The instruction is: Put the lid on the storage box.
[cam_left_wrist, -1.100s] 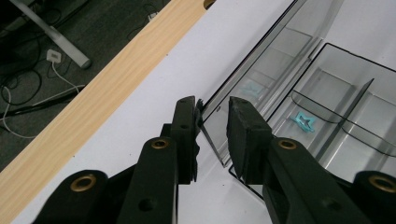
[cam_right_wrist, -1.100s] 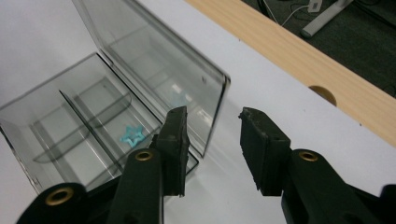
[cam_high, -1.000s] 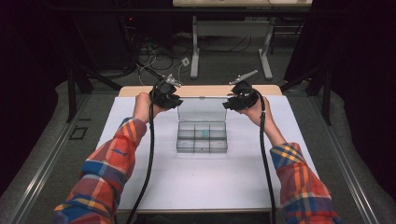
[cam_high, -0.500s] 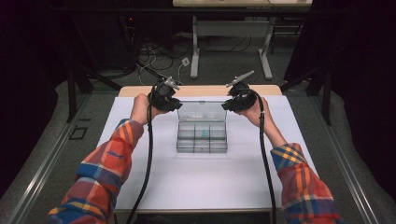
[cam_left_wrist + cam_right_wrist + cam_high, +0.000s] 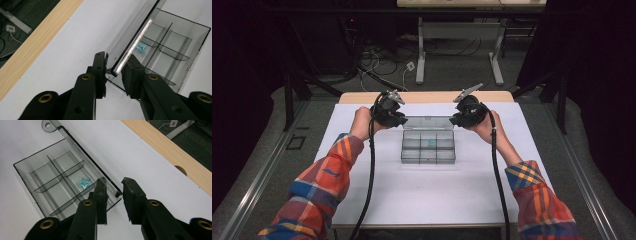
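Observation:
A clear compartment box point(image 5: 428, 150) sits mid-table with its lid point(image 5: 428, 122) raised along the far side. A small blue star point(image 5: 431, 143) lies in one compartment, also seen as the star point(image 5: 141, 48) and the star point(image 5: 84, 182). My left gripper point(image 5: 404, 120) is at the lid's left corner. Its jaws straddle the lid point(image 5: 132, 30) with a gap on one side, open point(image 5: 114, 72), and have just opened a touch. My right gripper point(image 5: 453, 120) is at the right corner. Its jaws, lately closing a little, stand apart point(image 5: 114, 195) around the lid's end point(image 5: 82, 152).
The box rests on a white mat point(image 5: 427, 200). A bare wooden strip of table point(image 5: 427, 96) runs along the far edge. Beyond it are a grey floor, loose cables point(image 5: 377, 62) and desk legs. Black cables trail from both grippers toward the near edge.
Both hands have shifted slightly toward the near side, the right one more. The lid's top edge has come with them, and the lid looks shorter from above.

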`<state>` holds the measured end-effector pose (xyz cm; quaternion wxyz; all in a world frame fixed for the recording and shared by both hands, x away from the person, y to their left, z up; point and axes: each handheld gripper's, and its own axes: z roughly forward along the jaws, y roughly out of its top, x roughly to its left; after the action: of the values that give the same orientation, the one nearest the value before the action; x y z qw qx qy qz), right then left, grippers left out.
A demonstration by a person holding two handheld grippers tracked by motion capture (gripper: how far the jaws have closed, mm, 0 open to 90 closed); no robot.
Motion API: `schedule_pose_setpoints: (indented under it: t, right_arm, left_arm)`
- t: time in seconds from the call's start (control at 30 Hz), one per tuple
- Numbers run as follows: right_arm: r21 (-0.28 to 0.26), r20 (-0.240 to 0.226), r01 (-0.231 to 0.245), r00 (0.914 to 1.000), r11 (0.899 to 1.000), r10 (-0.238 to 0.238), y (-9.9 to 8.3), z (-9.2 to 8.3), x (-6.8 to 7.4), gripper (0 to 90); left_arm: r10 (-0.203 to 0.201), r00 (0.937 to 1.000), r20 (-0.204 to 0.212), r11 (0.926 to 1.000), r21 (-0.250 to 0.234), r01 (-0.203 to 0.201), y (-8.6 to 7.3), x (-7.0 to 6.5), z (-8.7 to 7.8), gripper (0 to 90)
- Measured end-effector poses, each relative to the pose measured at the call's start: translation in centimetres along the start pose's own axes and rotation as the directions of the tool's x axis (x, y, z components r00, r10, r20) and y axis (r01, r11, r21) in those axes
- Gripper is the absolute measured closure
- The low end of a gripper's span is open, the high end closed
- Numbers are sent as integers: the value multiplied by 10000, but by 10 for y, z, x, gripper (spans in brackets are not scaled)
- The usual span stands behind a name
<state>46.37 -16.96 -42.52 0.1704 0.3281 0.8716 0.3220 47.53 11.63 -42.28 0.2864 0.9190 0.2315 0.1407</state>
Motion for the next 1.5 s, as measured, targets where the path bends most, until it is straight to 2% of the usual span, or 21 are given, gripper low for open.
schedule_pose_setpoints:
  t: [0.17,0.23,0.33,0.37,0.47,0.53,0.6,0.63,0.7,0.8,0.87,0.97,1.5]
  right_arm:
    - [244,74,192,9998,9995,-194,-3,-2,5,719]
    - [82,149,162,9998,9998,-163,-4,-1,7,716]
    - [88,115,248,9996,9997,-249,-6,-1,8,711]
    - [283,113,295,9995,9992,-298,-6,-2,9,706]
    - [364,143,347,9993,9987,-353,-7,-2,12,696]
    - [217,164,392,9991,9990,-395,-9,-1,14,692]
    - [440,115,438,9989,9981,-444,-9,-2,15,689]
    - [259,213,397,9990,9989,-402,-11,-1,16,688]
    - [414,165,425,9989,9982,-432,-11,-3,17,682]
    - [232,135,441,9989,9988,-444,-14,-1,18,673]
    - [423,97,427,9990,9982,-432,-16,-2,19,669]
    - [408,82,418,9991,9983,-422,-19,-1,20,660]
    - [531,47,415,9991,9977,-418,-31,1,28,640]
  left_arm:
    - [42,10000,-29,9999,99,-42,-3,-4,1,713]
    - [-35,10000,18,9999,121,34,-4,-5,1,709]
    - [-52,10000,85,9998,214,50,-6,-5,3,703]
    - [-29,10000,66,9997,261,27,-7,-6,3,697]
    - [-27,9999,120,9996,292,24,-9,-8,4,691]
    - [-19,9999,136,9994,339,14,-9,-9,4,687]
    - [-26,9999,128,9995,301,22,-10,-10,4,683]
    - [-39,9999,139,9994,334,34,-10,-11,4,681]
    - [-7,9999,164,9994,355,1,-11,-12,4,673]
    - [-10,9998,193,9991,414,1,-13,-14,5,660]
    - [-2,9999,136,9992,397,-3,-14,-15,6,657]
    - [16,9998,206,9991,430,-25,-17,-17,7,650]
    - [162,9999,-37,9987,479,-160,-26,-28,10,629]
